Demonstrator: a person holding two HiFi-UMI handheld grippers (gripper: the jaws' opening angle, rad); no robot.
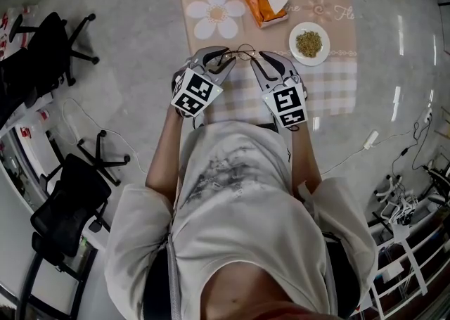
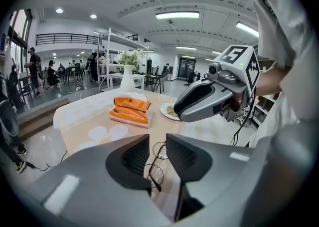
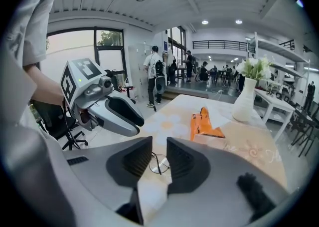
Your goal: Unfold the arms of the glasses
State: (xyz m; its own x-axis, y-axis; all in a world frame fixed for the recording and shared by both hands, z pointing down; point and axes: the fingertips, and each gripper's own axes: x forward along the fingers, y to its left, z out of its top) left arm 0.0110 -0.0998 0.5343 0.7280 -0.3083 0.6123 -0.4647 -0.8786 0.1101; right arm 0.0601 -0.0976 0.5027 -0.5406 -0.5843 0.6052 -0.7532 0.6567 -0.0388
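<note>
Both of my tools hang with jaws parted and nothing held. The left gripper (image 2: 157,153) has a clear gap between its pads, and through it I see the wire-rimmed glasses (image 2: 156,163) lying flat on the tablecloth (image 1: 330,86) just ahead of the tips, with no pad touching them. The right gripper (image 3: 159,158) is also open, a little narrower, and one round lens shows in its gap, again untouched. From above, the glasses lie between the two sets of tips, the left tool closing in from one side and the right from the other. As for containers, a white plate (image 1: 309,43) sits beyond and to the outer side of the right gripper and holds a small heap of greenish-brown bits that I can't identify. An orange tissue pack (image 1: 264,1) lies farther out ahead of both tools, with a white tissue sticking out of its top. The head view alone looks down into the plate; in the left gripper view only its rim shows behind the right tool's jaw. The two gripper views give me a white vase of pale flowers (image 3: 247,99) at the far end of the table, and people standing and sitting in the hall behind it. Whether the arms of the glasses are folded I can't tell.
</note>
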